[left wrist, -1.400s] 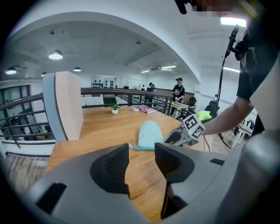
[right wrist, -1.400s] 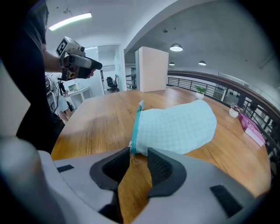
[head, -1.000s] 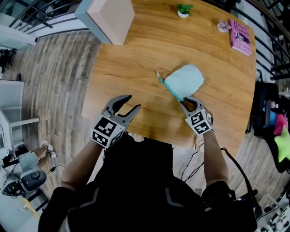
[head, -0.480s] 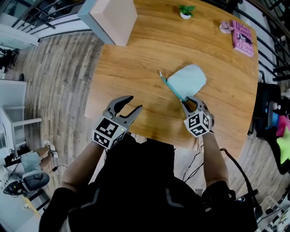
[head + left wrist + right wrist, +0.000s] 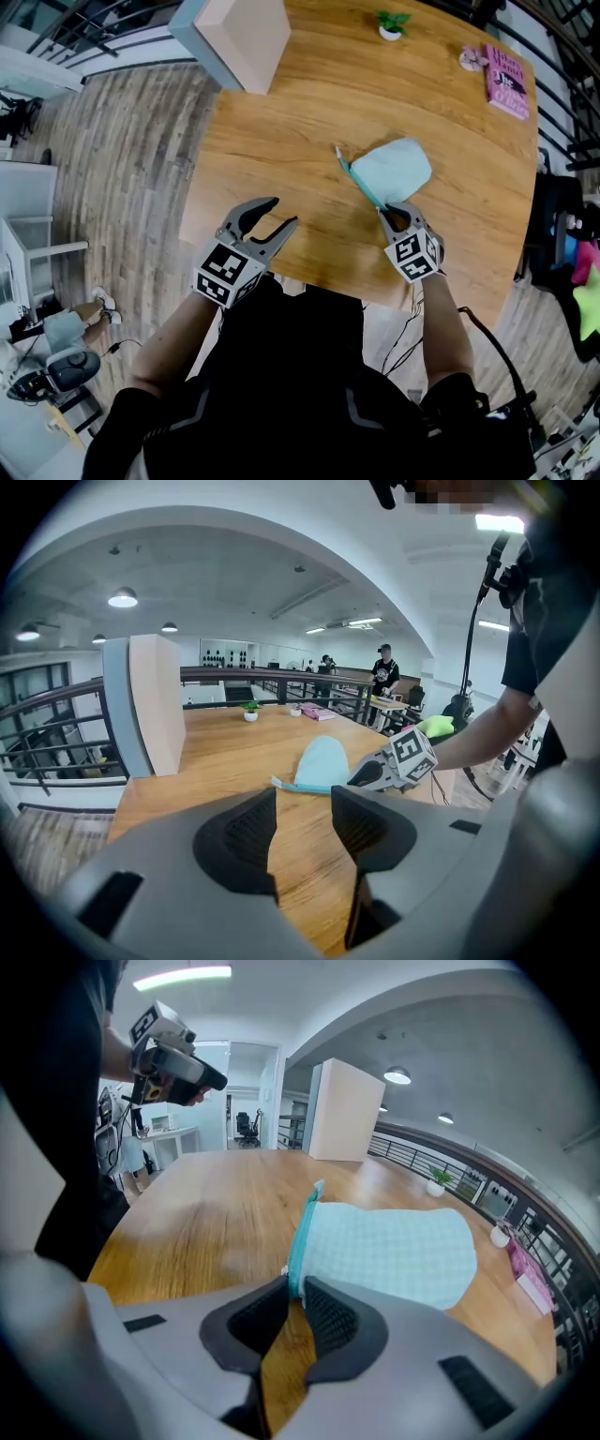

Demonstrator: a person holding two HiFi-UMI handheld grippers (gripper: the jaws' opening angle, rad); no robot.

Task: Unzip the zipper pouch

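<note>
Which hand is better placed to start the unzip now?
Right. The right tongs have just been closing onto the teal zipper edge of the pouch. The left tongs stand open, apart from it, over the table.

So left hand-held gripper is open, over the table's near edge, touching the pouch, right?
Not touching. The left hand-held gripper is open over the near edge of the table, but it is empty and well apart from the pouch. The head view shows this.

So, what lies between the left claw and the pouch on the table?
Only bare table: the head view shows nothing between the left claw and the pouch.
</note>
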